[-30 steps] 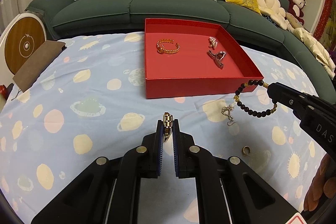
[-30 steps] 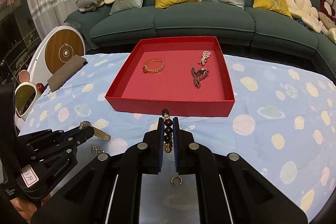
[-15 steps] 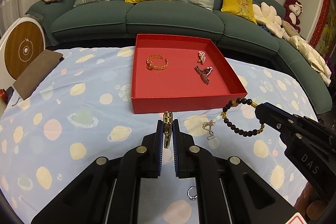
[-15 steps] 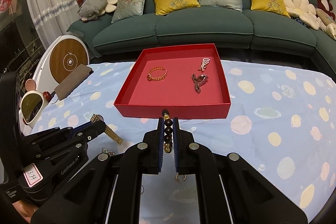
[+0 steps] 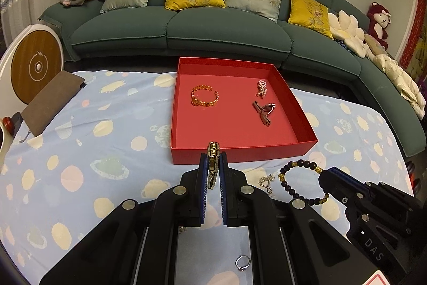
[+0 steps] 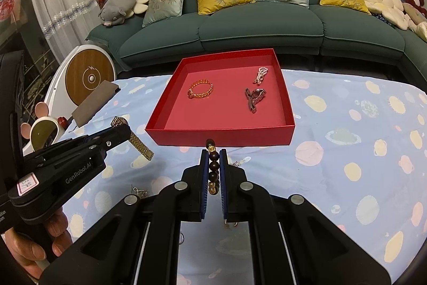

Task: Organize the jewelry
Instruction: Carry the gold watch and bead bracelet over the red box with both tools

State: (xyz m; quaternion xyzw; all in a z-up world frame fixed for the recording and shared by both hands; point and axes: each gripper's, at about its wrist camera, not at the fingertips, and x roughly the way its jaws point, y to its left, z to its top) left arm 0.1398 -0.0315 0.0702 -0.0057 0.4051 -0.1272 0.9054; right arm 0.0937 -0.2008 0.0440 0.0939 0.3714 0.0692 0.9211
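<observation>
My left gripper (image 5: 213,159) is shut on a gold link watch band (image 5: 213,164), held above the cloth in front of the red tray (image 5: 240,151). It also shows in the right wrist view (image 6: 121,126), with the band (image 6: 138,144) hanging down. My right gripper (image 6: 213,156) is shut on a dark bead bracelet (image 6: 213,167), which hangs as a loop in the left wrist view (image 5: 299,180). The tray holds a gold chain bracelet (image 5: 205,99), a pearl piece (image 5: 262,88) and a dark hair clip (image 5: 264,111).
On the blue spotted cloth lie a silver chain piece (image 5: 267,182) and a silver ring (image 5: 242,262). A brown pouch (image 5: 50,100) lies at the left edge. A green sofa (image 5: 186,28) stands behind the table. A small mirror (image 6: 44,134) stands at the left.
Both grippers have lifted and drawn back with their jewelry, so the tray sits farther away and lower in both views. Nothing was let go.
</observation>
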